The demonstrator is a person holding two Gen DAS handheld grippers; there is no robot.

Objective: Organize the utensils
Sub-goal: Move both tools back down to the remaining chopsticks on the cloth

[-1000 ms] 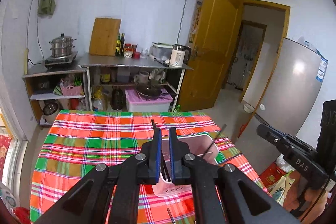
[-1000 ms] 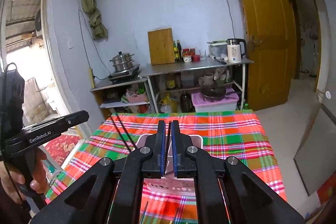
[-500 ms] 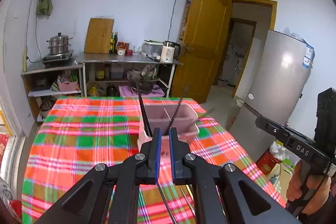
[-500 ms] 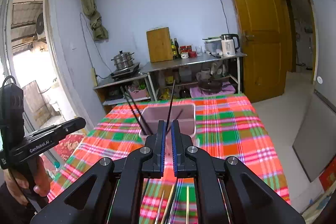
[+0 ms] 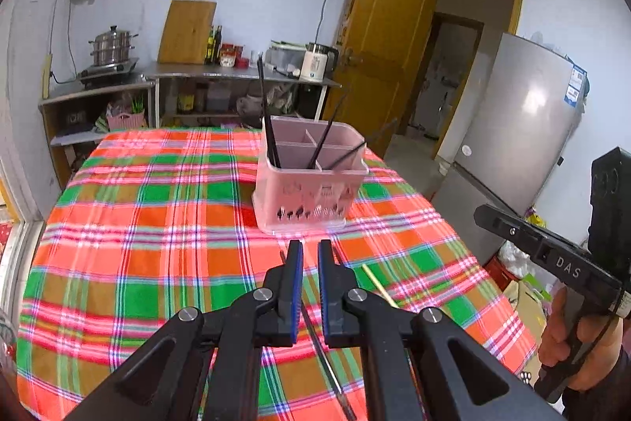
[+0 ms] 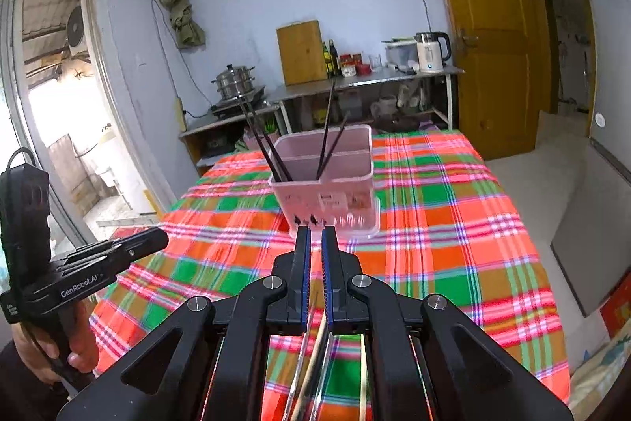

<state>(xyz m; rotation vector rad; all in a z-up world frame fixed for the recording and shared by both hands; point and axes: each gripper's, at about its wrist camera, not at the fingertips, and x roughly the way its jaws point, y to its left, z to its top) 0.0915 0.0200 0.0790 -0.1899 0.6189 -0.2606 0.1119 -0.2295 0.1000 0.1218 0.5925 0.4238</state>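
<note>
A pink utensil holder (image 5: 309,180) (image 6: 329,182) with compartments stands on the plaid tablecloth (image 5: 157,223) (image 6: 453,208). Several black chopsticks (image 5: 268,121) (image 6: 327,129) lean inside it. Loose chopsticks lie on the cloth in front of it: a dark one (image 5: 327,362) and a pale wooden one (image 5: 378,287) under my left gripper (image 5: 310,247), and several pale and dark ones (image 6: 315,346) beneath my right gripper (image 6: 315,233). Both grippers hover short of the holder, shut, with nothing between their pads. Each gripper shows at the edge of the other's view, held by a hand.
Behind the table stand a metal counter (image 5: 236,73) with a kettle (image 5: 315,64), a cutting board and bottles, and a steamer pot (image 5: 112,44) on a side shelf. A wooden door (image 5: 386,38) and a grey fridge (image 5: 524,121) stand to the right. The table edge drops off at right.
Both grippers have drawn back from above the holder and sunk lower, so the holder now stands ahead of them and the loose chopsticks on the cloth show beneath the fingers. Both stayed shut.
</note>
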